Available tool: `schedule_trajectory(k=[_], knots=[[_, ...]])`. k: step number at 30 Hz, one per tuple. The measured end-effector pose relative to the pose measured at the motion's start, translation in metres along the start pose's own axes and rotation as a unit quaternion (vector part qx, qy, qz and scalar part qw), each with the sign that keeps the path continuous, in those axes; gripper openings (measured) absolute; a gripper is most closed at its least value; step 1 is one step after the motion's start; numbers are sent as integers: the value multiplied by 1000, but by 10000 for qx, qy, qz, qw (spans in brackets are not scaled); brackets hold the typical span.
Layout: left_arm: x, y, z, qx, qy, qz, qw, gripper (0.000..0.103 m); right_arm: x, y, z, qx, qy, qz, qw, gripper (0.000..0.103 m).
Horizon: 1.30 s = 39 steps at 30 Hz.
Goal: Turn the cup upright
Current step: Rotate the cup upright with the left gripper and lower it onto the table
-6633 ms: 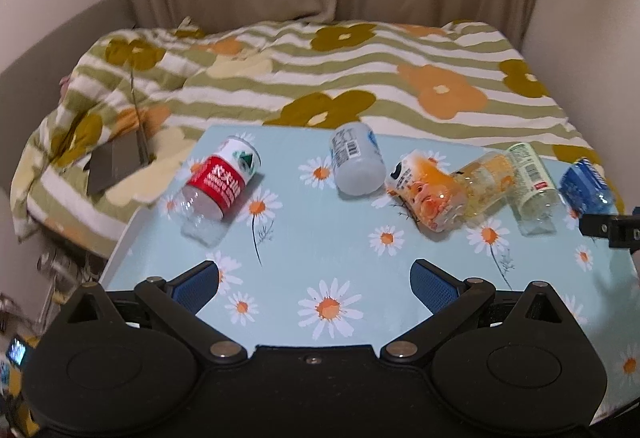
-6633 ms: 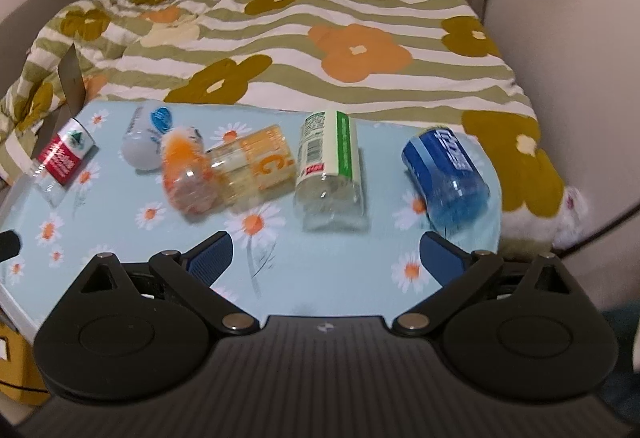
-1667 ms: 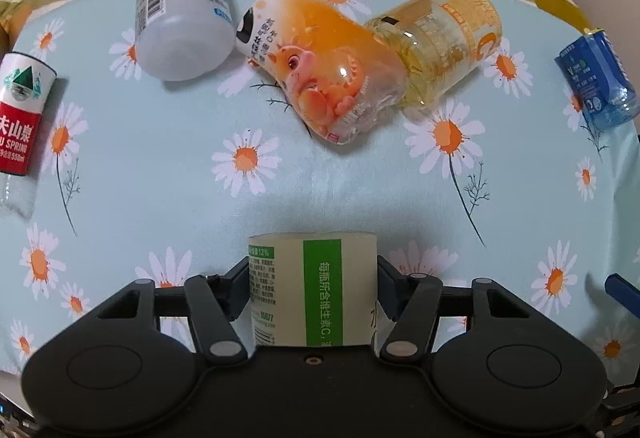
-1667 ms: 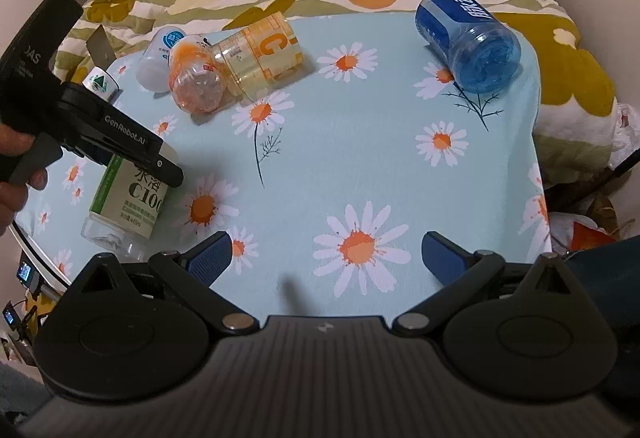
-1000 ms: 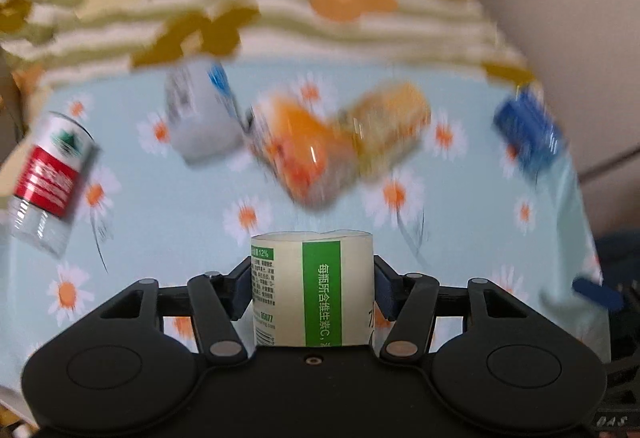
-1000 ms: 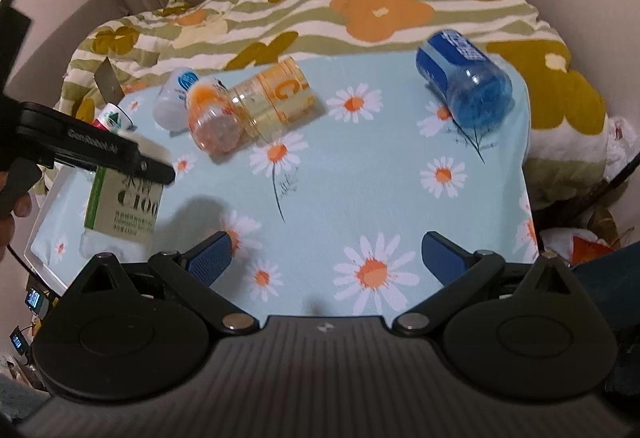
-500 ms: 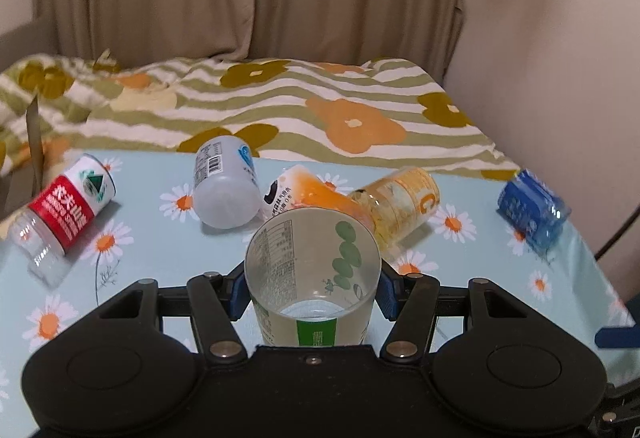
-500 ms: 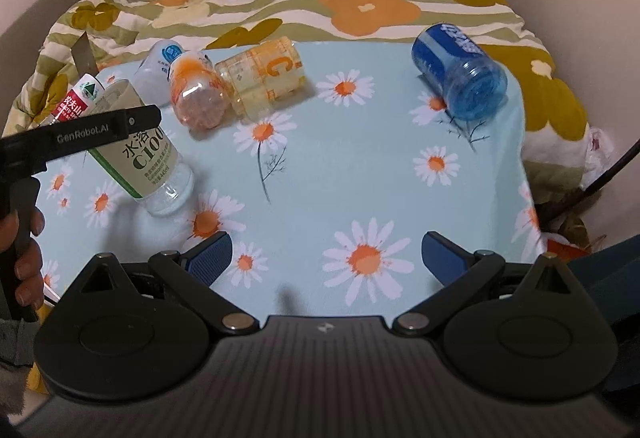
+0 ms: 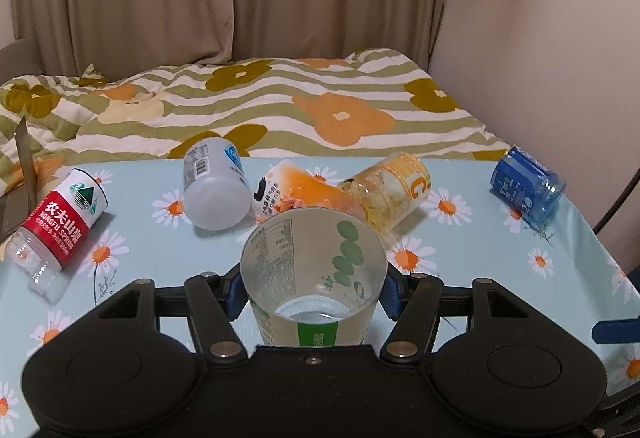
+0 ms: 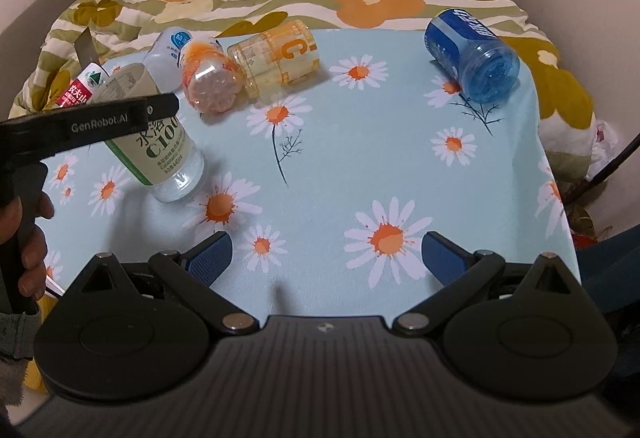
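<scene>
Your left gripper [image 9: 314, 294] is clamped on the green-labelled cup [image 9: 314, 270], its blue pads pressed against both sides of the clear body. The cup's open mouth points up and toward the camera, and from the right wrist view it leans with its base [image 10: 178, 183] low by the daisy tablecloth [image 10: 360, 165]; whether it touches the cloth I cannot tell. Beyond your left fingers lie four others on their sides: the red-labelled bottle [image 9: 58, 226] far to the left, the white cup [image 9: 214, 189] and the orange cup [image 9: 298, 191] just ahead, the yellow cup [image 9: 390, 193] touching the orange one, and the blue cup [image 9: 526, 187] well off to the right. Your right gripper [image 10: 326, 252] hovers over bare cloth with its fingers spread wide and nothing between them, the clamped cup off beyond its left finger [image 10: 210, 250].
</scene>
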State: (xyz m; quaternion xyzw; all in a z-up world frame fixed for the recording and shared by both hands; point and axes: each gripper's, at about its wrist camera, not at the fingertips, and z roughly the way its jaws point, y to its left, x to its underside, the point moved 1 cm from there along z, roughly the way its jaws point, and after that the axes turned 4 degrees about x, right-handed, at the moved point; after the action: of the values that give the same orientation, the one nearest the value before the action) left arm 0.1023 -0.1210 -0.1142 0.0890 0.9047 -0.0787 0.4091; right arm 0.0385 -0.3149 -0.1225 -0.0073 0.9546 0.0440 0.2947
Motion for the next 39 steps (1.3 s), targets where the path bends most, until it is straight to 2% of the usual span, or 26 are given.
schedule_trajectory(k=[1,2,3,5,13,21,24,32,39], knots=[[0,0,1,10,41,4,10000,67,0,0,-1,13,-16,7,10000,103],[1,0,1,21,69,-2,10000,73,0,0,-2,20,-29,8,10000,103],[1,1,1,15,88,-9,10000,85,0,0,-3,29,-45,9,10000,103],[1,0,-1,-45,56,-4,10000,98,0,0,-6,52,-77,14,10000,103],[-6,-1,-26,-14,56,-19,10000,98,-6,5,-26,120,-172,5,9998,103],[-22,13,-89,44,81,-245,9997,103,-25,20,-65,214,-384,65,9990,103],[-24,23,-110,52,274,-247,9993,103,-31,29,-81,378,-511,68,9980,103],[-12,48,-146,-161,554,-176,9982,103,-30,55,-106,801,-618,18,9949,103],[1,64,-161,-266,585,-205,9977,103,-15,72,-113,906,-609,0,9940,103]])
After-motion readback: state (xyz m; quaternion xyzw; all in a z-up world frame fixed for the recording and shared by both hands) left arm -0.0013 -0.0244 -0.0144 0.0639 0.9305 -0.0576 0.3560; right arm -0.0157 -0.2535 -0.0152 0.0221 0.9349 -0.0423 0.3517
